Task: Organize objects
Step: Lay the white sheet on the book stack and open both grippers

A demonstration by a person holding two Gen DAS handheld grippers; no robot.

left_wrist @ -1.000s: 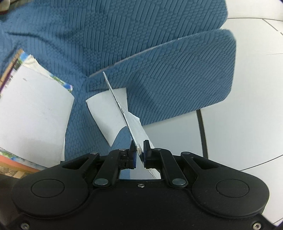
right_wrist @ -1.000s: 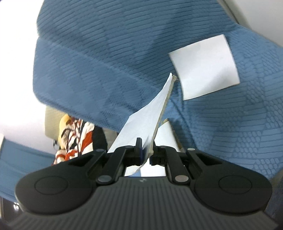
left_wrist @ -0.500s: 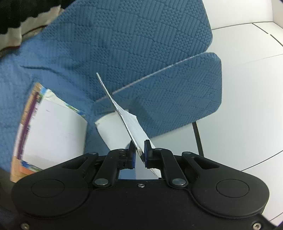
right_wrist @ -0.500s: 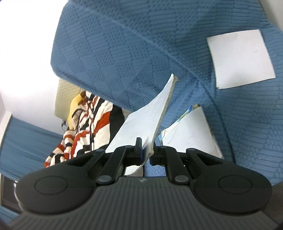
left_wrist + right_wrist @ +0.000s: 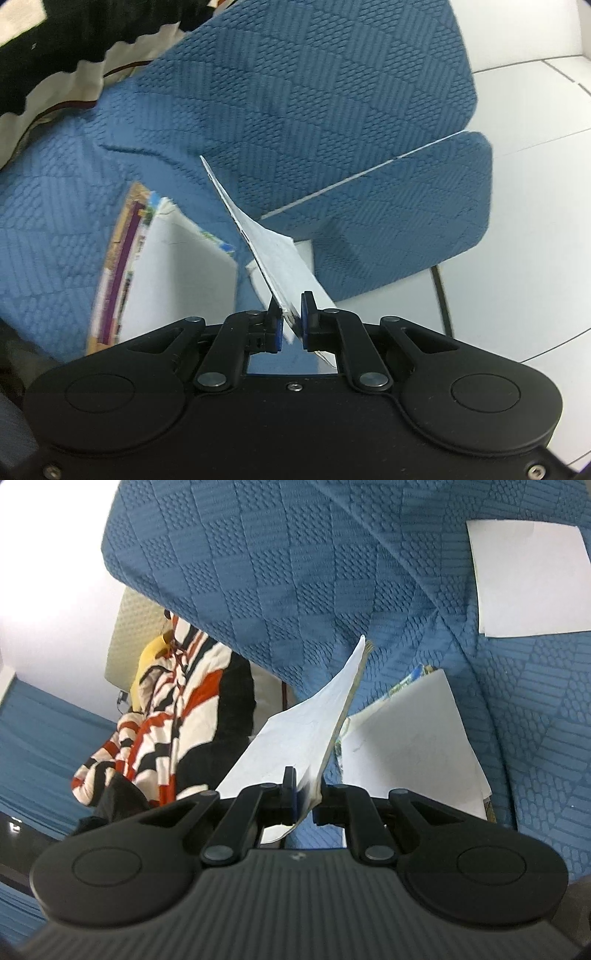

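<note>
White paper sheets (image 5: 273, 258) are pinched edge-on in my left gripper (image 5: 291, 326), over the blue sofa (image 5: 303, 96); my right gripper (image 5: 304, 801) clamps a thin booklet (image 5: 306, 734). A stack of papers (image 5: 173, 273) lies on the seat beside them, one loose sheet (image 5: 528, 576) farther off, and a striped garment (image 5: 177, 716) hangs past the armrest.
</note>
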